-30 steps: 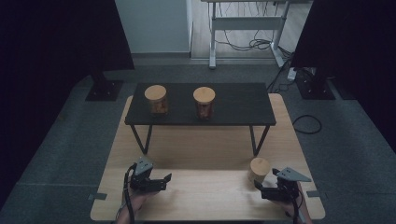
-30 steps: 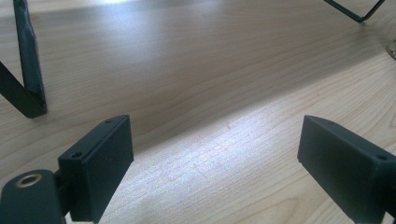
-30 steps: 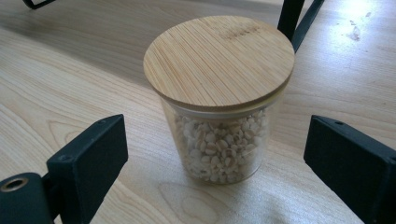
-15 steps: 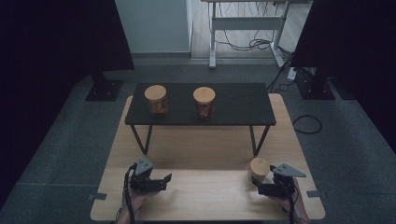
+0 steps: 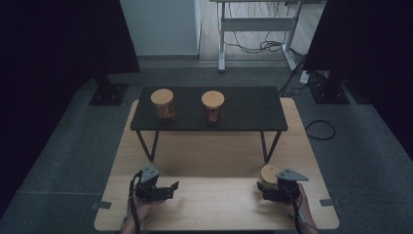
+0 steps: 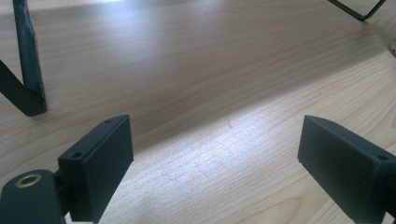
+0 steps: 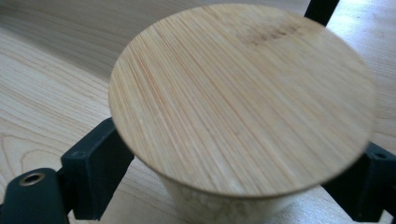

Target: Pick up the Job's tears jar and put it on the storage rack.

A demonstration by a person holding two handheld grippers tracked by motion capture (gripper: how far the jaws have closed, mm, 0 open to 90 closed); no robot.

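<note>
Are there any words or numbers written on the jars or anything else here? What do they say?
No text can be read.
Bamboo lid of the jar between the right gripper jaws: a faint darker mark near its far edge, too blurred to read.
Two jars on the black shelf, left jar and right jar: too small to tell any label.

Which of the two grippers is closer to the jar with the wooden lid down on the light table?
The right gripper: its jaws stand on either side of the jar. The left gripper sits open far across the table.
</note>
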